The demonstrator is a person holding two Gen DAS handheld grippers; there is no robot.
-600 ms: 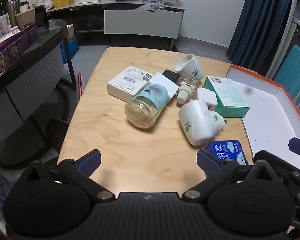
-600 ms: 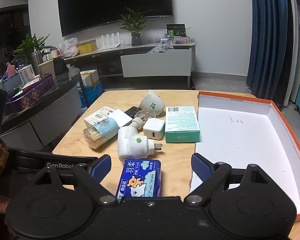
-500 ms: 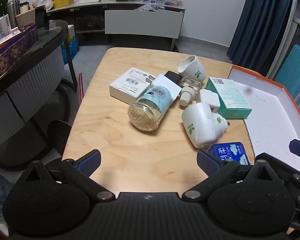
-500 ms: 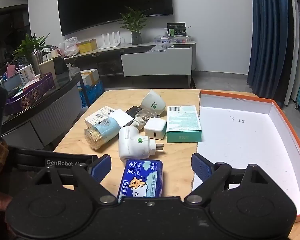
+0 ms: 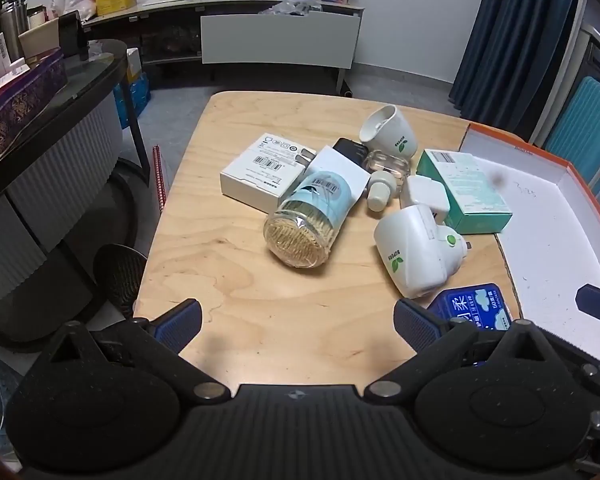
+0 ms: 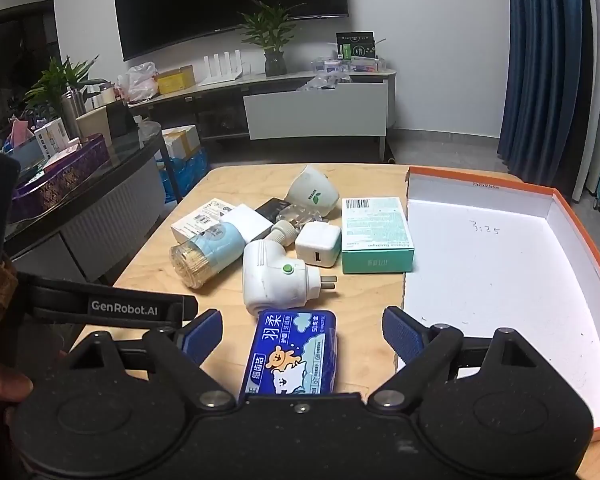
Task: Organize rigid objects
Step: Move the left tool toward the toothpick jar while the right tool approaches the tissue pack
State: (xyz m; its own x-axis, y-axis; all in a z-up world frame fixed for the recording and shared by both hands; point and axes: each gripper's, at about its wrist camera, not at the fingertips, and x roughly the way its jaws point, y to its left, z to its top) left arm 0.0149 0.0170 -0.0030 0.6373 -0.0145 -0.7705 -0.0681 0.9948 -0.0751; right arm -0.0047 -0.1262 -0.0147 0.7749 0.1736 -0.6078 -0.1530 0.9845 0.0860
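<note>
The left gripper [image 5: 296, 320] hangs over the bare near-left stretch of the wooden worktop [image 5: 228, 280], its fingers [image 5: 178, 322] spread wide on nothing, with open wood running to the left and far edges. The right gripper [image 6: 300, 334], fingers also wide apart and empty, straddles the blue tin [image 6: 290, 354] near the worktop's near edge. Just beyond, the white plug-in device [image 6: 276, 280], toothpick jar [image 6: 206, 254], white charger [image 6: 318, 244], teal box [image 6: 376, 234] and white cup [image 6: 314, 194] crowd the middle, while the orange-rimmed tray [image 6: 580, 236] along the right edge has a clear white floor.
</note>
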